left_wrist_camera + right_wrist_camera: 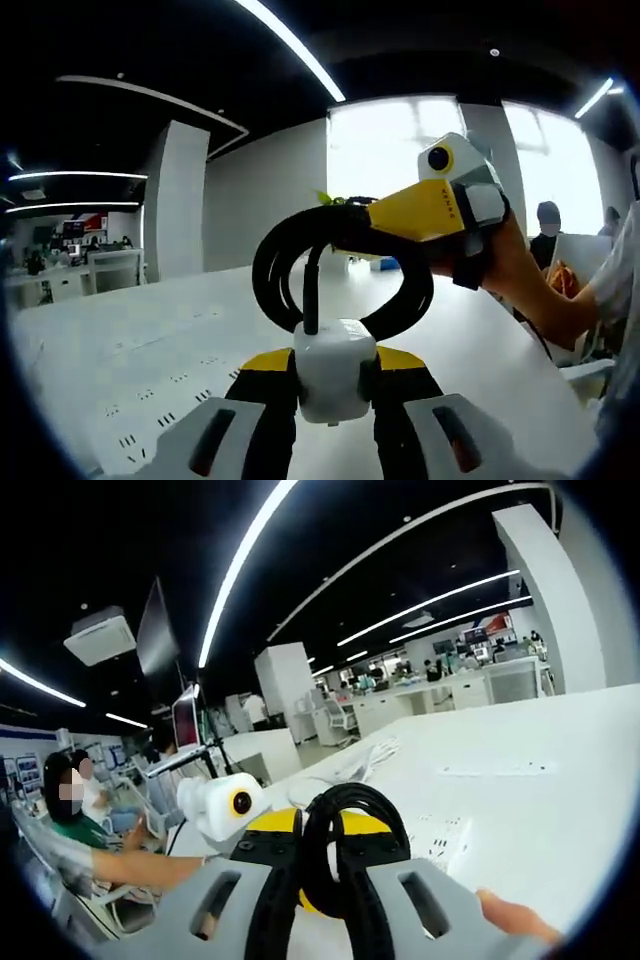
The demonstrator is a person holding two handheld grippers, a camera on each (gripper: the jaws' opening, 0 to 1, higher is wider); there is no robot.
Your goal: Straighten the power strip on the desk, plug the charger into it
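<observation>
My left gripper (335, 385) is shut on a white charger block (335, 362), held above the desk. Its thick black cable (290, 250) rises from the block in a coiled loop. From the right, my right gripper (420, 213) with yellow jaws pinches the top of that loop. In the right gripper view my right gripper (322, 832) is shut on the black cable (352, 802), which bulges up between the jaws. A white power strip (442, 838) with dark socket slots lies flat on the white desk behind it. Socket slots of the power strip (165, 415) also show at lower left.
The white desk (120, 340) stretches wide to the left. A loose white cord (372, 752) lies farther along the desk. The person's hand (515, 262) and forearm (135, 867) hold the grippers. Seated people and other desks stand behind.
</observation>
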